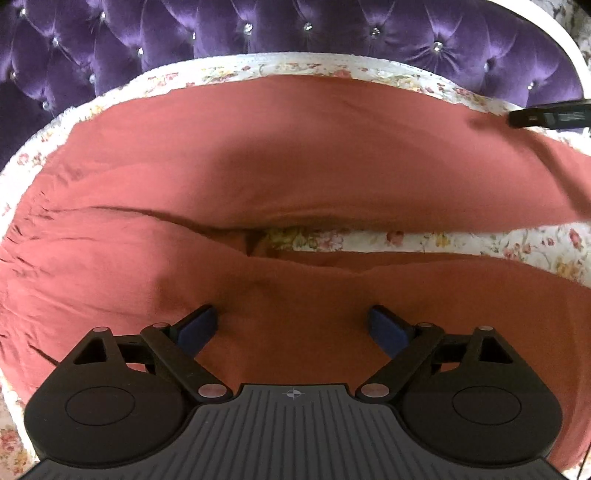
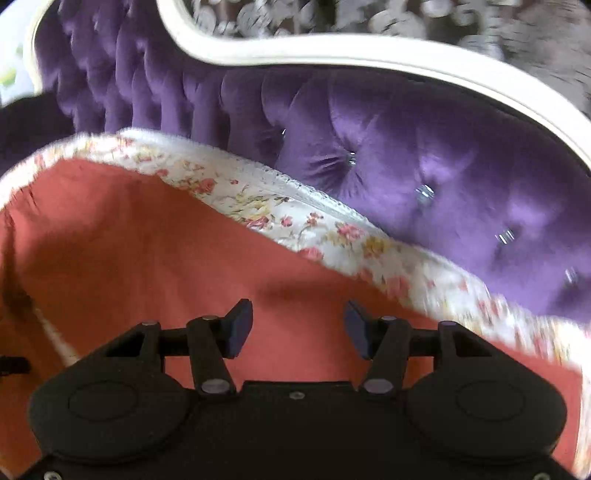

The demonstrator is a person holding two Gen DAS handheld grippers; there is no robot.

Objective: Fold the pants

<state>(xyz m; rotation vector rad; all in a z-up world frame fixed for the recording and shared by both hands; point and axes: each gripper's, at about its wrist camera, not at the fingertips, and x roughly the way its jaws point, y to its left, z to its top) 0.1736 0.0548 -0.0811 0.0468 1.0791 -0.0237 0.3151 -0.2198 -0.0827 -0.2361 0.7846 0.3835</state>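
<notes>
Rust-red pants (image 1: 258,147) lie spread flat on a floral bed sheet (image 1: 480,240), waistband at the left, the two legs running to the right with a gap between them. My left gripper (image 1: 293,325) hovers over the near leg, open, nothing between its blue pads (image 1: 201,325). A dark piece of the other gripper (image 1: 550,116) shows at the right edge over the far leg. In the right wrist view the pants (image 2: 147,240) fill the lower left. My right gripper (image 2: 298,328) is above the cloth near its far edge, open, with nothing between the fingers. That view is blurred.
A tufted purple headboard (image 1: 295,26) with a white frame (image 2: 332,51) rises right behind the far edge of the bed. The floral sheet (image 2: 295,218) shows as a narrow strip between pants and headboard.
</notes>
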